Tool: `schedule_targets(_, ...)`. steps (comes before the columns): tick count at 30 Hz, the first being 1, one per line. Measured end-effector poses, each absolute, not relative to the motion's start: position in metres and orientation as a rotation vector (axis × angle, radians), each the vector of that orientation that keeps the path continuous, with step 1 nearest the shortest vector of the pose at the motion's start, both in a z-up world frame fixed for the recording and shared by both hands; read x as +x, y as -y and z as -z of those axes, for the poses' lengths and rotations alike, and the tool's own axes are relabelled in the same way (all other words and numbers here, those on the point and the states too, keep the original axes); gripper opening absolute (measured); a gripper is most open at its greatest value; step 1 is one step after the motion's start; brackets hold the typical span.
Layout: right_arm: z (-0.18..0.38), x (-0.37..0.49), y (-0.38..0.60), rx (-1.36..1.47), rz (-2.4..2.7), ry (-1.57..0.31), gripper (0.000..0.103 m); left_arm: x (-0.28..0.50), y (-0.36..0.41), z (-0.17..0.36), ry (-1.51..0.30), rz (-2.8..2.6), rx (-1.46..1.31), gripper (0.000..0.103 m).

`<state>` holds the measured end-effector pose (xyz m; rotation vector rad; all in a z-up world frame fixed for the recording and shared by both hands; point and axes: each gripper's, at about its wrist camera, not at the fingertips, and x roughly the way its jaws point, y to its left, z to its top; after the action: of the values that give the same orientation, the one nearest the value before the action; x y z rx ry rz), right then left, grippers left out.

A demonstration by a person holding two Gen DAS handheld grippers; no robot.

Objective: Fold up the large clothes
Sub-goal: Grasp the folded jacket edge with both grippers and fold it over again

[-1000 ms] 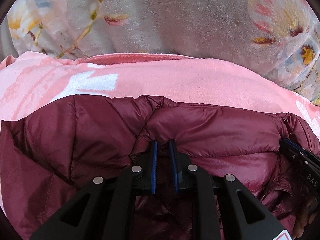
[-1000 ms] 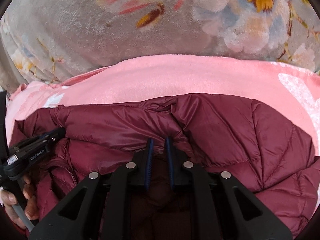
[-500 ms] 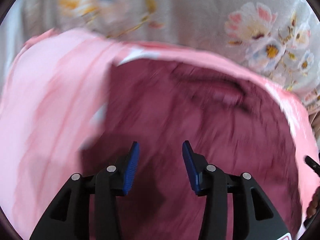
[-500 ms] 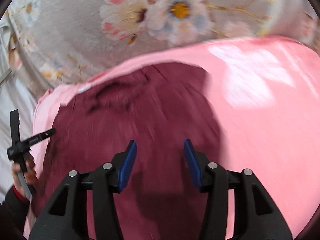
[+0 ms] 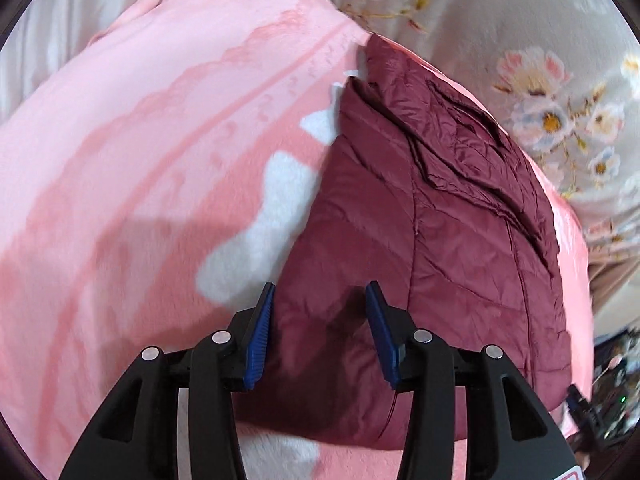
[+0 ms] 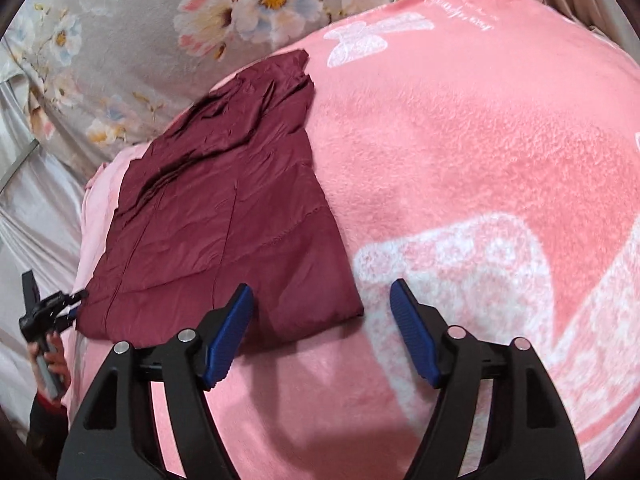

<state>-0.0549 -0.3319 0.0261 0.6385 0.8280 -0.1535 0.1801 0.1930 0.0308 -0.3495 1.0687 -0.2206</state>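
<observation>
Fuzzy pink blanket (image 5: 140, 184) w/ quilted maroon jacket (image 5: 420, 240) (folded, roughly rectangular).

We note both wrist cameras angled steeply down, close above the jacket (image 5: 420, 240), which both views share, at twelve o'clock.

Light: bright, soft, even
Shadows: gripper shadows fall on the pink blanket (image 6: 460, 168) just ahead of the fingers, soft-edged
Glare: mild sheen on the maroon jacket (image 5: 440, 216)
Blur: slight smear in the left wrist view; right wrist view sharper
Distortion: strong fisheye bulge, dark rounded corners
</observation>
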Motion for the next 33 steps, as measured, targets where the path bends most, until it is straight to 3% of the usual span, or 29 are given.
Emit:
schedule_targets(4, -0.024, -0.052, 0.326, 0.726, 0.134, -0.787, 0.068, 0.167, -0.209, -0.03, -1.037, 0.142, -0.457, 0.045)
schedule_targets(7, -0.024, -0.051, 0.317, 0.755, 0.083, -0.778, 0.057, 0.158, -0.216, -0.032, -1.026, 0.093, -0.48, 0.045)
schedule_targets(18, -0.019, -0.046, 0.312, 0.829, 0.117, -0.729, 0.057, 0.161, -0.227, -0.028, -1.052, 0.155, -0.514, 0.042)
schedule_targets(20, -0.02, -0.046, 0.313, 0.85, 0.117, -0.721, 0.047, 0.162, -0.219, -0.024, -1.079, 0.224, -0.56, 0.04)
schedule_targets(21, -0.02, -0.047, 0.313, 0.856, 0.123, -0.722, 0.03, 0.161, -0.215, -0.024, -1.088, 0.224, -0.549, 0.026)
schedule_targets(22, -0.022, -0.049, 0.314, 0.857, 0.132, -0.716, 0.012, 0.16, -0.211, -0.024, -1.09, 0.219, -0.522, 0.019)
schedule_targets(24, -0.03, -0.056, 0.315, 0.864, 0.128, -0.682, 0.006, 0.153, -0.208, -0.029, -1.077, 0.247, -0.52, 0.004)
schedule_targets(33, -0.101, -0.131, 0.291, 0.686, 0.06, -0.611, 0.003, 0.075, -0.225, -0.099, -0.958, 0.348, -0.43, 0.001)
